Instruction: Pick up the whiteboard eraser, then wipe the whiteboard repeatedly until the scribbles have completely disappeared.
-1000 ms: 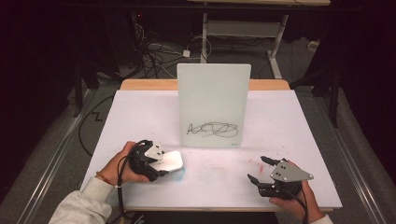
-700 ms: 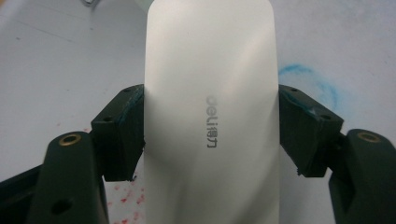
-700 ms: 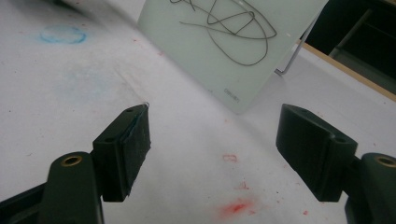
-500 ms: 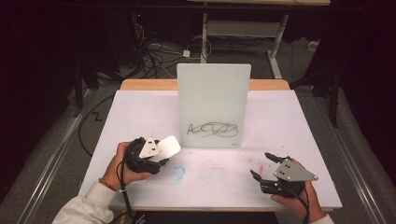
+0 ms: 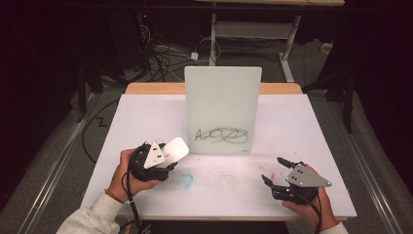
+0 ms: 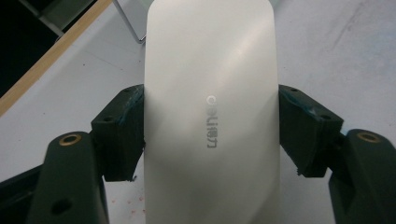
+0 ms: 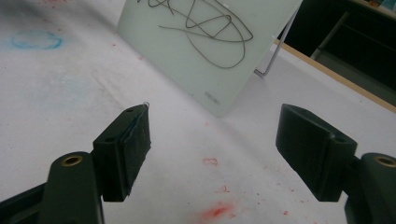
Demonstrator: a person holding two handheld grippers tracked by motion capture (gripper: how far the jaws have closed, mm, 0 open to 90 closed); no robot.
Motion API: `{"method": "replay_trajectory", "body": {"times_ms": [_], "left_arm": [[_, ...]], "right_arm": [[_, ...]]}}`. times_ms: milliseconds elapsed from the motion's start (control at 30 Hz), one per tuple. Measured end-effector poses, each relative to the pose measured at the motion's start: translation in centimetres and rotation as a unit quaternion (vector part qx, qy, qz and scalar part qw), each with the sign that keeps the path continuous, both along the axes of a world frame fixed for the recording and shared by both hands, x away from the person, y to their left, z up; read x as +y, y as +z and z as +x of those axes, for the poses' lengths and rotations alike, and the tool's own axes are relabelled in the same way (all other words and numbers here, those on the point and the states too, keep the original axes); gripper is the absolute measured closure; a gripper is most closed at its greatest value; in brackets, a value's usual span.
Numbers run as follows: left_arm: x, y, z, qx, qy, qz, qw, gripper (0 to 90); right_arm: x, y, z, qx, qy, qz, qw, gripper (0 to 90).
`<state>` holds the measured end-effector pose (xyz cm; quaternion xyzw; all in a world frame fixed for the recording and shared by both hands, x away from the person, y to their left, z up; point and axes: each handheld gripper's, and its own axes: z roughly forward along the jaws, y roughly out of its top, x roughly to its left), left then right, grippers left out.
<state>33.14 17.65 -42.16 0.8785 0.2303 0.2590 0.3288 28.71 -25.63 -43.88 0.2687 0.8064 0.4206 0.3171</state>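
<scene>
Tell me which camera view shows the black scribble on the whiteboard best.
The right gripper view: the scribble appears large, its loops distinct, though the top is cut off. The high view shows the whole scribble low on the upright whiteboard, only smaller.

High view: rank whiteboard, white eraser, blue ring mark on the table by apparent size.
1. whiteboard, standing upright, by far the largest.
2. white eraser, held in the left gripper; raised toward the camera, so slightly flattered.
3. blue ring mark, smallest.
</scene>
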Motion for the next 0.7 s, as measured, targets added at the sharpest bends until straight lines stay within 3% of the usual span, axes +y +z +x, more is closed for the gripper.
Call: {"method": "replay_trajectory", "body": {"times_ms": [167,567,700], "left_arm": [[-0.6,0.1,-0.4,-0.023,-0.002,-0.002,0.9997,29.1],[-2.0,0.3,-0.1,-0.048,0.005,-0.002,0.9988,29.1],[-2.9,0.3,0.2,-0.057,0.004,0.008,0.9983,29.1]], "right_arm": [[0.0,0.0,0.0,0.0,0.0,0.0,1.0,26.5],[0.1,-0.1,0.1,0.001,0.002,-0.002,1.0,26.4],[0.2,-0.3,0.1,0.002,0.001,-0.006,1.0,26.2]]}}
